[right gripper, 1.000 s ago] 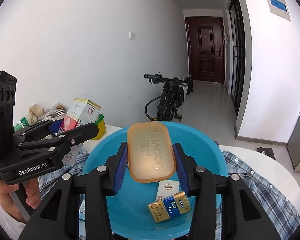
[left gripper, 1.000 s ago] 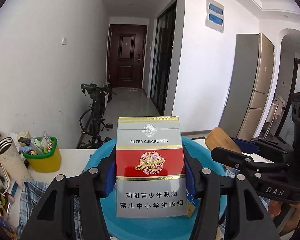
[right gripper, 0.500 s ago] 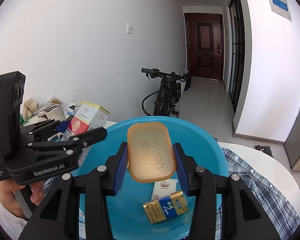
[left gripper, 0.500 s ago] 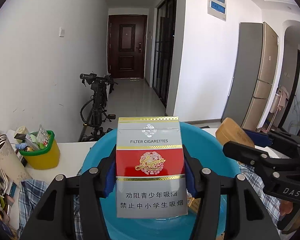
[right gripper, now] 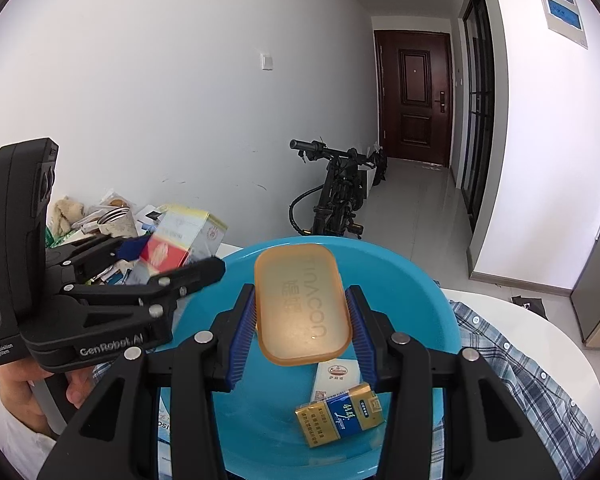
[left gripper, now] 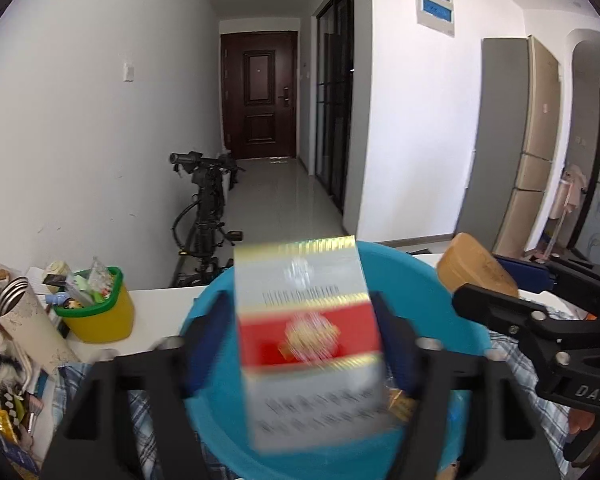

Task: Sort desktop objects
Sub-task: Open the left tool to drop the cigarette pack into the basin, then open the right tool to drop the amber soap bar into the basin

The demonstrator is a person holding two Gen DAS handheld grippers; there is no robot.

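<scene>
A red, silver and gold cigarette box hangs blurred and tilted between the jaws of my left gripper, over the blue basin. Those jaws are opening, and the blue pads stand off the box's sides. In the right wrist view the same box shows at the basin's left rim. My right gripper is shut on an orange translucent case, held above the basin. In the basin lie a blue-and-gold pack and a white pack.
The basin rests on a plaid shirt spread over a white round table. Left of it stand a yellow-and-green cup, a paper tube and piled clutter. A bicycle leans by the wall behind.
The left gripper's jaws have spread apart, and the cigarette box has come loose, tilting and blurring. The right gripper and its orange case have stayed put.
</scene>
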